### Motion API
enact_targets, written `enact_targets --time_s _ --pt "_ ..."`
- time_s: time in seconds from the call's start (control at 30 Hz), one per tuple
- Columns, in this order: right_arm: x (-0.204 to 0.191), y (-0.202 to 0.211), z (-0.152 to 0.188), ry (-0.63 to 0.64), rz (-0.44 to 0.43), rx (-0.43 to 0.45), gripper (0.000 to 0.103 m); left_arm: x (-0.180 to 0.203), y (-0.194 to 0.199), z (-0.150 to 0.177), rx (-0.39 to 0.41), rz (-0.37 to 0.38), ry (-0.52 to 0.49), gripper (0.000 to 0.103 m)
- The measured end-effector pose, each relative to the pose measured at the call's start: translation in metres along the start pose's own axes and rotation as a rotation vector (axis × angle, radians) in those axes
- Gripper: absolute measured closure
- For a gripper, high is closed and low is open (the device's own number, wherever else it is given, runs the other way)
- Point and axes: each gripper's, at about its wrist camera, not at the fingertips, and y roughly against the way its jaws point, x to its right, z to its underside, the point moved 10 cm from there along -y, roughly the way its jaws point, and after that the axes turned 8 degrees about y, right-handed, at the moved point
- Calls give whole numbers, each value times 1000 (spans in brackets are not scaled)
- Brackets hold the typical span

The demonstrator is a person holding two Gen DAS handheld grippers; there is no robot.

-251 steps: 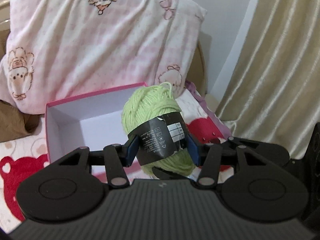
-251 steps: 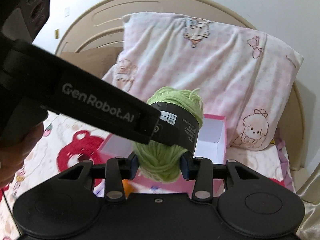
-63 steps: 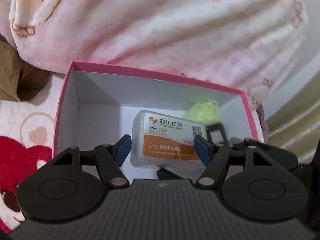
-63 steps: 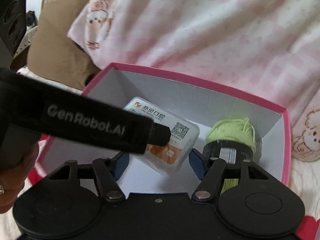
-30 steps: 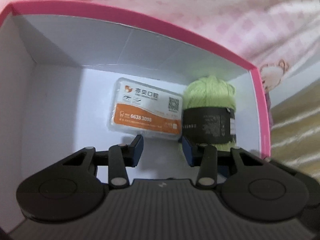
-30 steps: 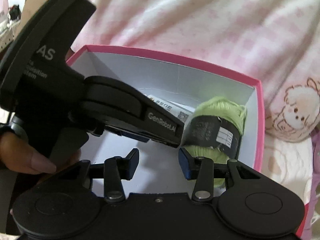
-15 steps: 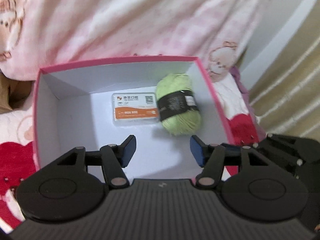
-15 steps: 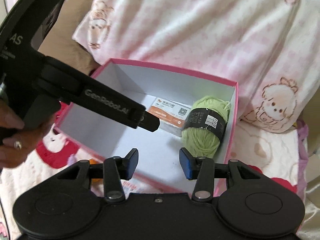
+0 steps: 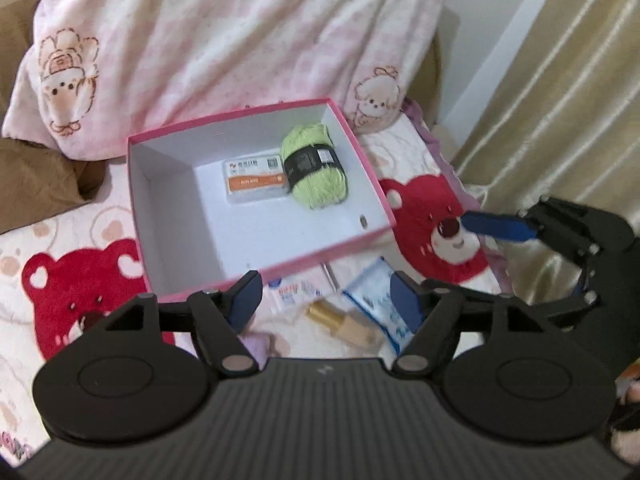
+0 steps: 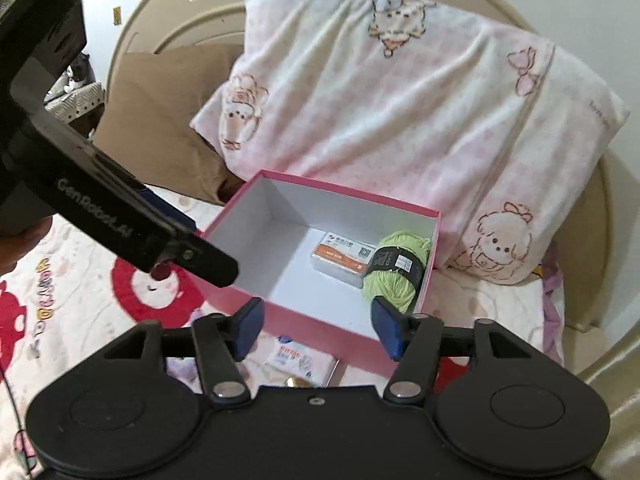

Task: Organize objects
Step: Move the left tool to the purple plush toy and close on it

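A pink box (image 9: 384,204) (image 10: 348,196) with a white inside sits on the bed. In it lie a green yarn ball (image 9: 314,170) (image 10: 396,270) with a black band and a clear orange-labelled case (image 9: 256,180) (image 10: 342,258), side by side at the far end. My left gripper (image 9: 326,302) is open and empty, above the box's near edge. My right gripper (image 10: 318,328) is open and empty, also at the near edge. On the bed in front of the box lie a blue-white packet (image 9: 376,300), a small printed pack (image 9: 292,292) (image 10: 296,358) and a gold-capped bottle (image 9: 340,320).
A pink-white pillow (image 9: 224,40) (image 10: 400,92) leans behind the box, with a brown cushion (image 9: 36,180) (image 10: 160,120) to its left. The bedspread (image 9: 72,276) has red bear prints. A beige curtain (image 9: 560,100) hangs on the right. The other gripper's blue finger (image 9: 496,226) shows at right.
Both grippers have pulled back and up from the box. More of the bed and the loose items in front of the box have come into view. The yarn and case stay put.
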Motion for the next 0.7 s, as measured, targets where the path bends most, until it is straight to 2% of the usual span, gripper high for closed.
enact_targets --time_s 0.1,0.3,0.43,0.5,0.57,0.7 --pt "-14 21 7 34 -24 13 30 2 14 19 -10 -3 -23 29" --pt "-41 48 31 32 -69 72 22 -7 18 59 -51 -17 -22 29" --pt "-61 50 50 50 -81 116 19 -16 15 80 -54 -20 -21 28" --pt "-70 49 56 60 -109 145 10 -23 12 88 -48 -5 -15 27" --pt "-80 44 61 103 -142 184 8 -33 7 95 -31 12 19 25" --pt "-86 24 64 111 -131 224 4 -55 -9 108 -10 -35 30 23"
